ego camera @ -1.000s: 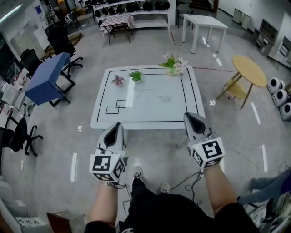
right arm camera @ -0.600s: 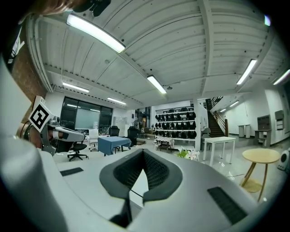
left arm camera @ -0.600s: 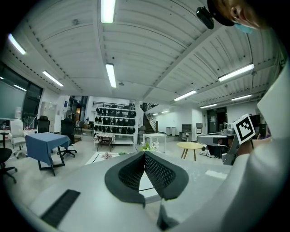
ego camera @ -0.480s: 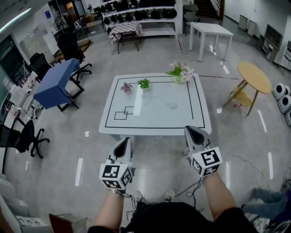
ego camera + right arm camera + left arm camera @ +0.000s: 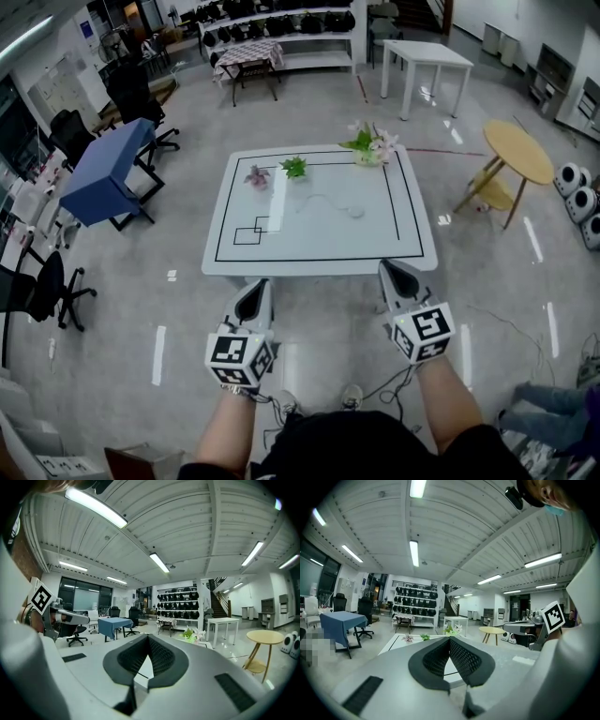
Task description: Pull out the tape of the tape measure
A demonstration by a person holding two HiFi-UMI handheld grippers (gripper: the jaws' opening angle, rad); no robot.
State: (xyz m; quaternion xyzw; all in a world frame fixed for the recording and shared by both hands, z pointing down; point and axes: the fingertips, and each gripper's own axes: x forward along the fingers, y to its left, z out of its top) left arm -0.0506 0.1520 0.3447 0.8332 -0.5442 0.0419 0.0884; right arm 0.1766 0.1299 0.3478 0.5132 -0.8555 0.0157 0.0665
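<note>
One white desk (image 5: 319,258) with a black border line stands in the middle of the grey floor (image 5: 141,300). Around it are one blue table (image 5: 103,169) at the left, one round wooden table (image 5: 516,150) at the right and one white table (image 5: 427,53) farther back.

Two tools are held side by side over the floor, just short of the desk's near edge. The left tool (image 5: 262,283) (image 5: 450,640) is clenched on nothing, its dark pads (image 5: 466,660) meeting. The right tool (image 5: 387,266) (image 5: 148,638) is likewise pressed together and empty. Both point toward the desk and touch nothing on it.

Three plants line the desk's far edge: one larger flower bunch (image 5: 370,145) at the right, one green sprig (image 5: 293,167) and one small pink flower (image 5: 256,175).

One tape measure (image 5: 355,212) lies right of the desk's middle, well apart from both tools. It is a small pale round body. A thin line (image 5: 319,198) curves from it to the left, so it runs roughly across the desk. The body is too small to tell which way its mouth points.
</note>
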